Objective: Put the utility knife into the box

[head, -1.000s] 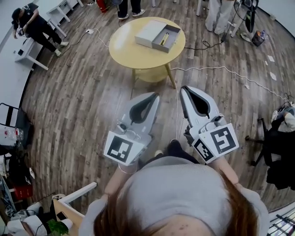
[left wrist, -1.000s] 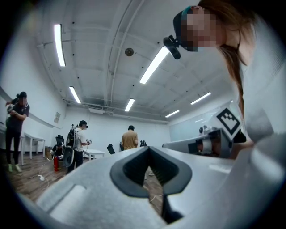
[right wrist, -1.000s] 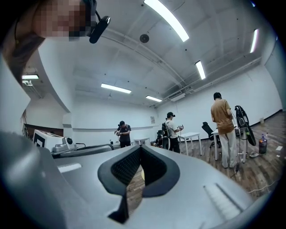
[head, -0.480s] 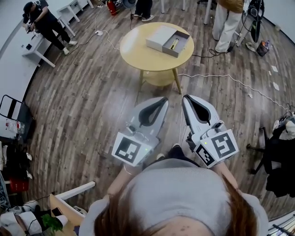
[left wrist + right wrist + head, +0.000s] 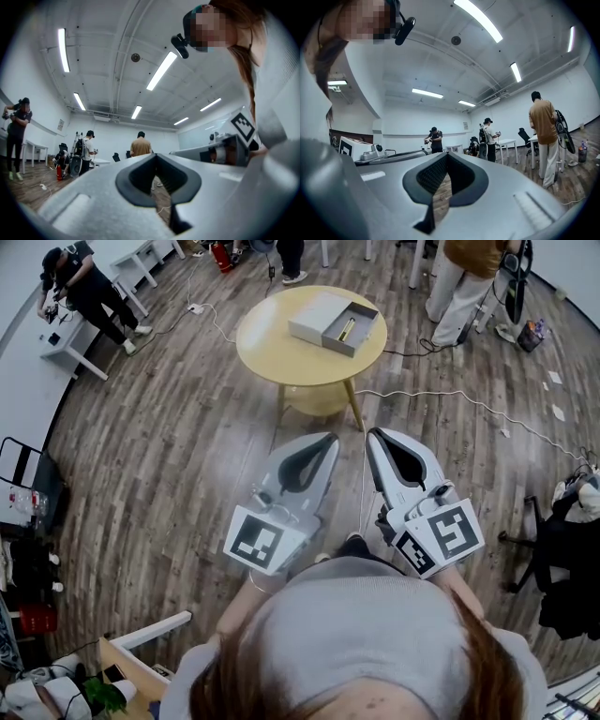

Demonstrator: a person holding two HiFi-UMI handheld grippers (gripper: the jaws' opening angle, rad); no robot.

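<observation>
The open box lies on a round yellow table at the top of the head view, its grey lid beside it. A yellow utility knife lies inside the box. My left gripper and right gripper are held close to my body, well short of the table and over the wooden floor. Both are shut with nothing between the jaws. The left gripper view shows the left gripper's tips meeting. In the right gripper view the right gripper's tips also meet. Neither gripper view shows the table or the box.
A white cable runs across the floor right of the table. A person stands beyond the table, another by white desks at the upper left. A dark chair stands at the right edge.
Both grippers have stayed shut and empty close to my body, creeping a little toward the table. The view has shifted slightly, so the table sits a bit differently in the frame.
</observation>
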